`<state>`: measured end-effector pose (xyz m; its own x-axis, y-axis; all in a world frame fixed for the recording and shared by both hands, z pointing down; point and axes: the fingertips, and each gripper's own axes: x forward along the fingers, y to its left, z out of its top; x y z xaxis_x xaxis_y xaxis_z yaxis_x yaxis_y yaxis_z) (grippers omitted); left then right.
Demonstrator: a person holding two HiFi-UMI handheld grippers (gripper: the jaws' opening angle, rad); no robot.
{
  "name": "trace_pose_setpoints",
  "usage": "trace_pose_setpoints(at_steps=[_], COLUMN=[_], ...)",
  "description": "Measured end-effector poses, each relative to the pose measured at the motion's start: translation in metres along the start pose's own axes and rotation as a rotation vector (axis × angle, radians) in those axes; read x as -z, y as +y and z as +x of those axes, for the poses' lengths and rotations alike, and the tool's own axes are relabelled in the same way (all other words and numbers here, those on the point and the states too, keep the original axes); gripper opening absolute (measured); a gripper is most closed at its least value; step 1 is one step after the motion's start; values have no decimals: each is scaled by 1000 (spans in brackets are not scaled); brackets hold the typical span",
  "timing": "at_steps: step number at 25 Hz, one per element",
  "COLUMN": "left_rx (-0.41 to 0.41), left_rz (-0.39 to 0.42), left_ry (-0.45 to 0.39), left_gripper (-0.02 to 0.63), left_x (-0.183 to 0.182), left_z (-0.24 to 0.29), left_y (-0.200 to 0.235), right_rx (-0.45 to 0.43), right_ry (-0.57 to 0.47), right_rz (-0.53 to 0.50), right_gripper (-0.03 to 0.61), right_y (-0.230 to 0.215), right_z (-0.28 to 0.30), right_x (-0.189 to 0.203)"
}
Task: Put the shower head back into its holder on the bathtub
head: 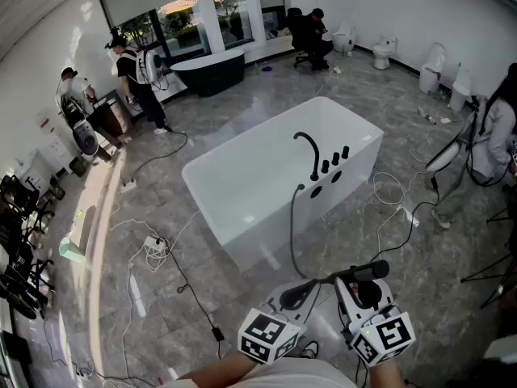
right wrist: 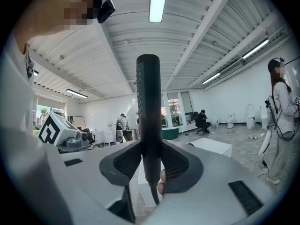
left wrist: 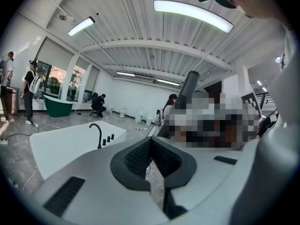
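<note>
Right hand-held gripper (right wrist: 151, 165) is clamped on the shower head (right wrist: 149, 107), held well apart from the bathtub (head: 242, 192); left hand-held gripper (left wrist: 151, 156) closed, empty. Risk: hose (head: 292, 233) pulls taut or snags and twists the wand in the pads. Holder on the rim too small to pick out

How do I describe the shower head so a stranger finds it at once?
Start at the white bathtub mid-floor. A black hose runs from its rim to the right tongs, which grip the shower head: a slim black rod, straight unlike the curved faucet.
</note>
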<state>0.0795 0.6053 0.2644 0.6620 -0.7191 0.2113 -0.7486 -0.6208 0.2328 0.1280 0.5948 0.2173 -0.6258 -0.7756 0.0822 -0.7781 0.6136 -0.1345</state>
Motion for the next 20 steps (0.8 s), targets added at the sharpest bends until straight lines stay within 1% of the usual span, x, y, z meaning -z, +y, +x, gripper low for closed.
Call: trace_pose_setpoints(at_steps=[12, 20], left_rx=[-4, -6], left_rz=[4, 2], left_ry=[11, 28], left_gripper=[3, 3], left_x=[3, 10], left_z=[-2, 5], left_y=[-5, -11], right_rx=[-4, -31], right_ry=[1, -41], right_rz=[-10, 10], right_gripper=[138, 138], right_y=[2, -6], right_z=[-3, -8], right_x=[0, -12])
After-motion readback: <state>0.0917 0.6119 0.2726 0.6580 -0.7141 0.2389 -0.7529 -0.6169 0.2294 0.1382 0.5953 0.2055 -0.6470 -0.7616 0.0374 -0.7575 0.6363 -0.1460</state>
